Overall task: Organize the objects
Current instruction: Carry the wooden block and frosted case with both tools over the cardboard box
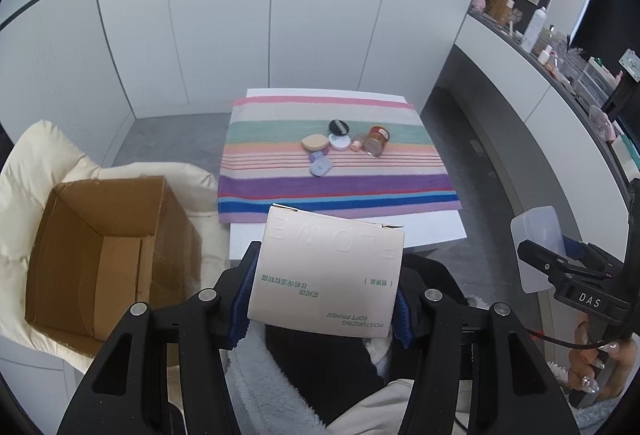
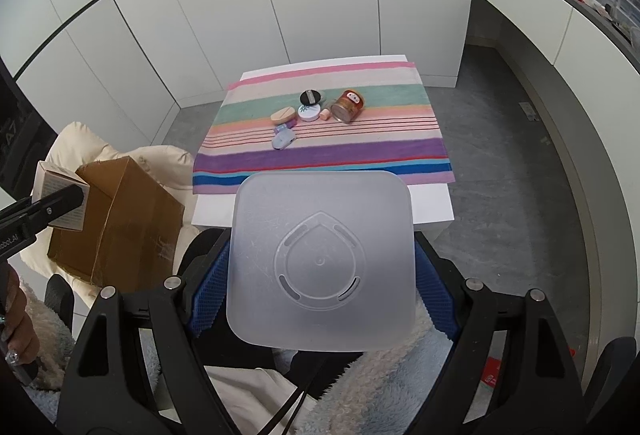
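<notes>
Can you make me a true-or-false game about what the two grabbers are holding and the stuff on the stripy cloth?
1. The left gripper holds a pale primer box. True.
2. The right gripper is empty. False: its pads clamp a frosted plastic lid.
3. The cardboard box is open on top. True.
4. The cardboard box sits on the striped cloth. False: it rests on a cream cushion to the left of the table.
5. The can stands upright. False: it lies on its side on the cloth.
6. A black round puff lies among the small things on the cloth. True.
</notes>
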Motion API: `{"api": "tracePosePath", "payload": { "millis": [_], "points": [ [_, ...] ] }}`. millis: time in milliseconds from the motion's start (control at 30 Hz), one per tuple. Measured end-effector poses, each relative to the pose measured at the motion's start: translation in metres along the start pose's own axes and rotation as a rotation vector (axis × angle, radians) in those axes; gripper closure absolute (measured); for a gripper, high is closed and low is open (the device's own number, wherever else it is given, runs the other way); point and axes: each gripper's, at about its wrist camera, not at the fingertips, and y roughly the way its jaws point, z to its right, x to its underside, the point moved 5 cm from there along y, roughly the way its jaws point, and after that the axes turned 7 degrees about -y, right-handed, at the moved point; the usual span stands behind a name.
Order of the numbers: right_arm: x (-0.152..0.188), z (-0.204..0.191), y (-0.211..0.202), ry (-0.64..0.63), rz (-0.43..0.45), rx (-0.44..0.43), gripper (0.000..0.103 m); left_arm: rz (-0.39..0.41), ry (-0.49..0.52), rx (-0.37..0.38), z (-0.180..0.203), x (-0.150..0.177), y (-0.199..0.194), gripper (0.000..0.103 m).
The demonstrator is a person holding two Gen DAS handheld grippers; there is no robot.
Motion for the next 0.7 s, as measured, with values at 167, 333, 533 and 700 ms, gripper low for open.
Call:
{"api": "tracePosePath", "payload": {
  "millis": [167,333,533,700],
  "points": [
    [-0.005,-0.013,0.008,-0.035,-0.018,-0.003,0.018,0.003,-0.033,-0.012,-0.017,-0.003,0.002,0.047],
    [-0.01,-0.024,0.019,-0.064,-0.032,0.0,0.018,-0.004,-0.055,-0.02,-0.03,-0.006,0.005,0.047],
    [-0.01,-0.044,0.034,-0.107,-0.059,-0.028,0.018,-0.026,-0.098,-0.042,-0.053,0.004,0.007,0.047],
    [-0.014,-0.073,0.042,-0.18,-0.061,-0.072,0.018,-0.021,-0.153,-0.086,-0.079,0.015,-0.001,0.047]
  ]
}}
